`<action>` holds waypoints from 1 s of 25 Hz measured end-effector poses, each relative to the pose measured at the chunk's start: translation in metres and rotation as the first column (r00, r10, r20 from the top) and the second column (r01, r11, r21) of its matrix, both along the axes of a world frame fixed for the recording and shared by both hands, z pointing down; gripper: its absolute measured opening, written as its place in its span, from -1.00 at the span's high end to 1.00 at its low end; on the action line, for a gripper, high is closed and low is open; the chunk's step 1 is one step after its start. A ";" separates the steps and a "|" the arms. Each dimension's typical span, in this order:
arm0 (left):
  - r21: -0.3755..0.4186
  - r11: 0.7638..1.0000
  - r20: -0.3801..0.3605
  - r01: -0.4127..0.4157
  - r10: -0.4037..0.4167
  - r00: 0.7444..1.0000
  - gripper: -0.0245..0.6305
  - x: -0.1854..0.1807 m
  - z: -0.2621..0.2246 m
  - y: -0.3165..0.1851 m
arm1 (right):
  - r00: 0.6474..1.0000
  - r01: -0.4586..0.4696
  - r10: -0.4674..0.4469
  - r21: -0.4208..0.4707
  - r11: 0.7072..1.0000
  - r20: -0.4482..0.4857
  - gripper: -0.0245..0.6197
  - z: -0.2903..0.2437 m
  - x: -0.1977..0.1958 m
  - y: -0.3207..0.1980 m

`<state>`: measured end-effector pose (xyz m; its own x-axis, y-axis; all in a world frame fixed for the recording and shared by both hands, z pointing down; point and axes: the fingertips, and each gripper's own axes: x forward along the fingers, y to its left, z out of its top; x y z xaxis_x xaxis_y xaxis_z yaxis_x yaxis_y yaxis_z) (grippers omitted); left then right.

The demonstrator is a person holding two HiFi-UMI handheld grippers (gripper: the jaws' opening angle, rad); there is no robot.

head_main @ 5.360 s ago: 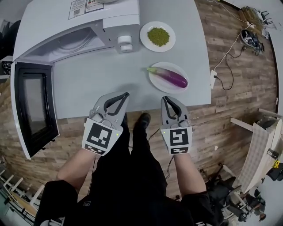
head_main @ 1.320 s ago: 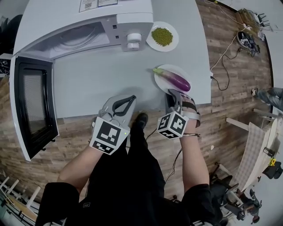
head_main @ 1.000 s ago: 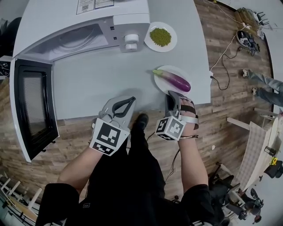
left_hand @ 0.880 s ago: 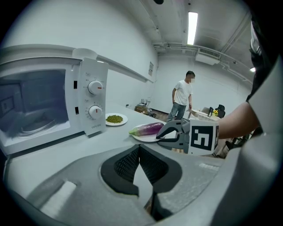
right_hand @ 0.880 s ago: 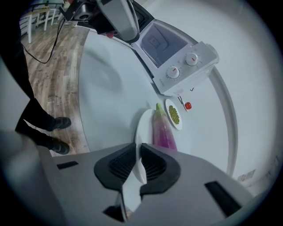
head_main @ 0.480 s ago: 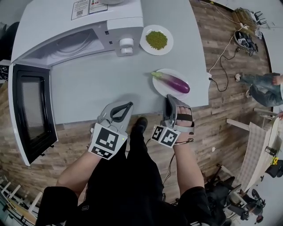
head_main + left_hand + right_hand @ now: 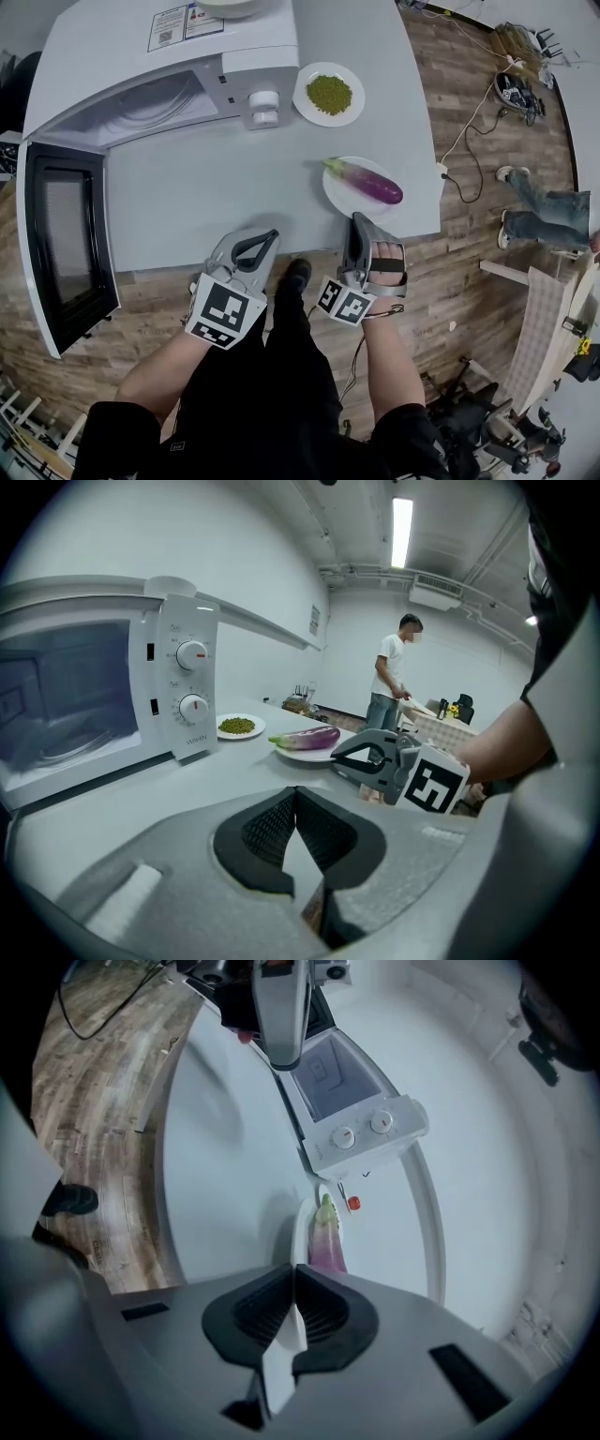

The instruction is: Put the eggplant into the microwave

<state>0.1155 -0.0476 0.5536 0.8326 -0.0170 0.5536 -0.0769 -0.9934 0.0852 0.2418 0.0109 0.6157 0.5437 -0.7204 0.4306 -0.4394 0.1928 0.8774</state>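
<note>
R claw (image 7: 359, 218) just been closing, pinching near rim of plate (image 7: 337, 195), centre-right; eggplant (image 7: 367, 182) lies on it. L claw (image 7: 270, 235) pressed together, empty. Step: grab. Next, prob: lift plate level, carry to open microwave (image 7: 131, 56), upper left.

Broad bare bench (image 7: 206, 187) runs from the plate (image 7: 333, 194) at the near right up to the microwave (image 7: 253, 47) at the far left, and the cavity (image 7: 141, 98) mouth is open to it. The door (image 7: 56, 234) swings out past the near edge, walling the left. A dish of green beans (image 7: 303, 98) crowds the control panel's right.
</note>
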 end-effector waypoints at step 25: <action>0.046 0.999 -0.030 -0.016 0.017 0.999 0.90 -0.008 -0.019 0.003 | 0.991 0.045 -0.037 0.067 0.997 -0.127 0.85 -0.050 -0.012 0.003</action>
<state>0.1072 -0.0446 0.5348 0.8493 -0.0279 0.5271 -0.0586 -0.9974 0.0415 0.2293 0.0142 0.5659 0.5595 -0.7690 0.3090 -0.3180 0.1451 0.9369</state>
